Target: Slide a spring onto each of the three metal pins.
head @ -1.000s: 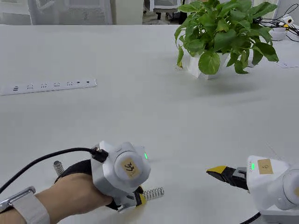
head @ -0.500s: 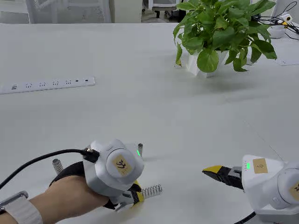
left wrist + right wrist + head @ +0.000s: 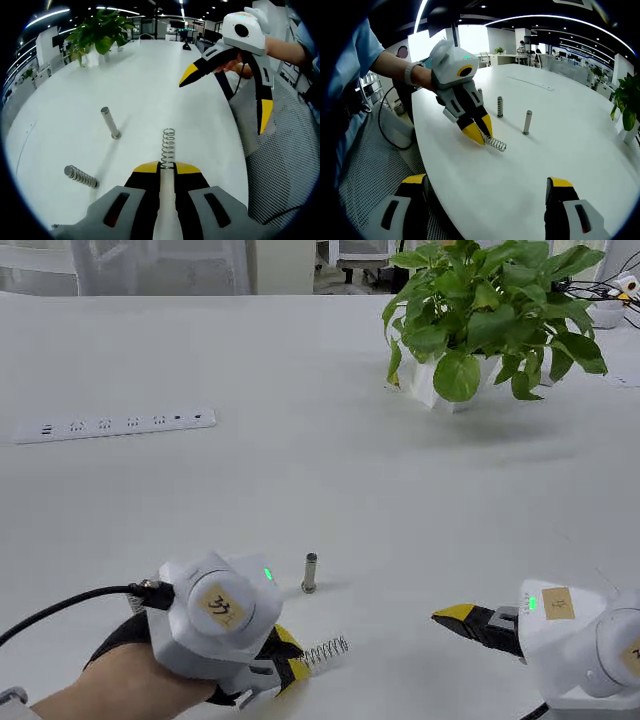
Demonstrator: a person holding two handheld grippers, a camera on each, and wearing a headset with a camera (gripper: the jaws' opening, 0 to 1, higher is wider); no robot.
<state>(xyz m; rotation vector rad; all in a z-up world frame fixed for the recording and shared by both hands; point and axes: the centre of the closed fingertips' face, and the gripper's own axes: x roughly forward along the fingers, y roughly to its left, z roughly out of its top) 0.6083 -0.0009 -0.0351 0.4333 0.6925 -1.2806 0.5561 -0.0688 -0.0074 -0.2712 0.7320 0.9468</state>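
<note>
L gripper [image 3: 290, 662] was found clamped on one end of a spring [image 3: 326, 650], jaws pressed together on the last coils. The rest was left sticking out free along the jaw line, prob. so the open end could be led over a pin top w/o the jaws in the way. The spring was held low and nearly level, just above the table [image 3: 300, 470].

A bare pin [image 3: 310, 573] was stood upright near the spring, a little beyond it, not touching; judged the next target. In the left gripper view a 2nd pin [image 3: 80, 176], already sleeved w/ a spring, was seen off to the side.

R gripper [image 3: 222, 105] was held w/ jaws wide apart, nothing btwn them, well apart from spring and pins. It was judged to be parked clear, ready to steady if needed. The spring would likely need tipping upright before being lowered onto the pin.
</note>
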